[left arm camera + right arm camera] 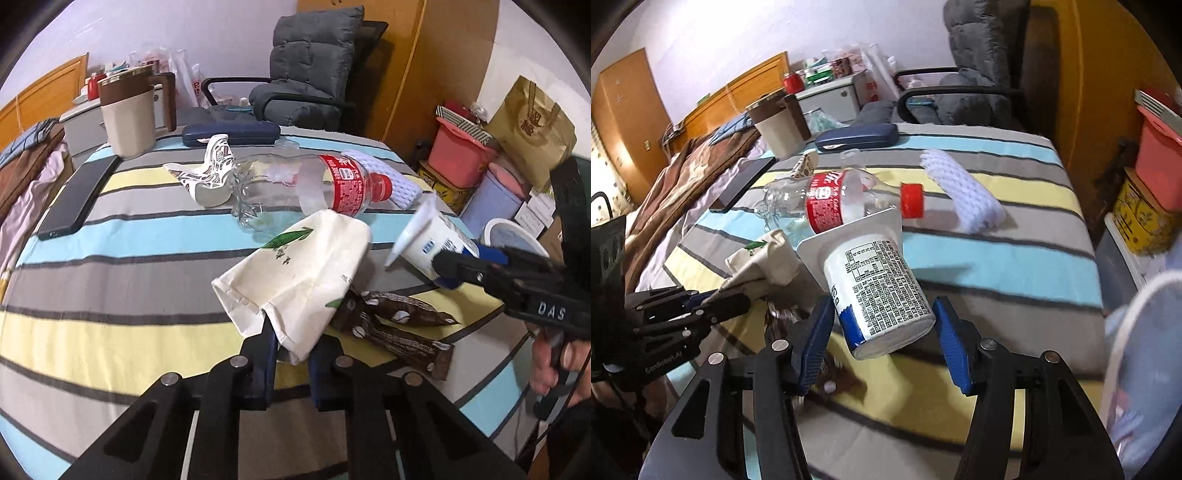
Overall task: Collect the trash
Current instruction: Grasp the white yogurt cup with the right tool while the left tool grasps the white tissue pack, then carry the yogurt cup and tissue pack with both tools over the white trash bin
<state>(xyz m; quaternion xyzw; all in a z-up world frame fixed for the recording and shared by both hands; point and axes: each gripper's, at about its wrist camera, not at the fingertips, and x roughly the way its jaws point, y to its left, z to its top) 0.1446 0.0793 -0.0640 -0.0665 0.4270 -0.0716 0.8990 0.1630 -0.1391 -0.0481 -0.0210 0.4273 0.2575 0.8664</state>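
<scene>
My left gripper point(291, 343) is shut on a crushed cream paper cup point(295, 273) with green print, held over the striped table; the cup also shows in the right wrist view point(764, 258). My right gripper point(882, 332) is shut on a white yogurt cup point(875, 291), tilted and lifted; it shows at right in the left wrist view point(432, 243). An empty plastic bottle point(306, 188) with red label and cap lies on the table. Brown snack wrappers point(391, 328) lie under the cup. A crumpled patterned paper cup point(207, 177) and white foam netting point(384, 177) lie farther back.
A beige-brown mug point(129, 114), a black phone point(77, 199) and a dark blue case point(232, 133) sit at the table's far left. A grey chair point(306, 74) stands behind. A white-rimmed bin point(513, 236) and boxes stand right of the table.
</scene>
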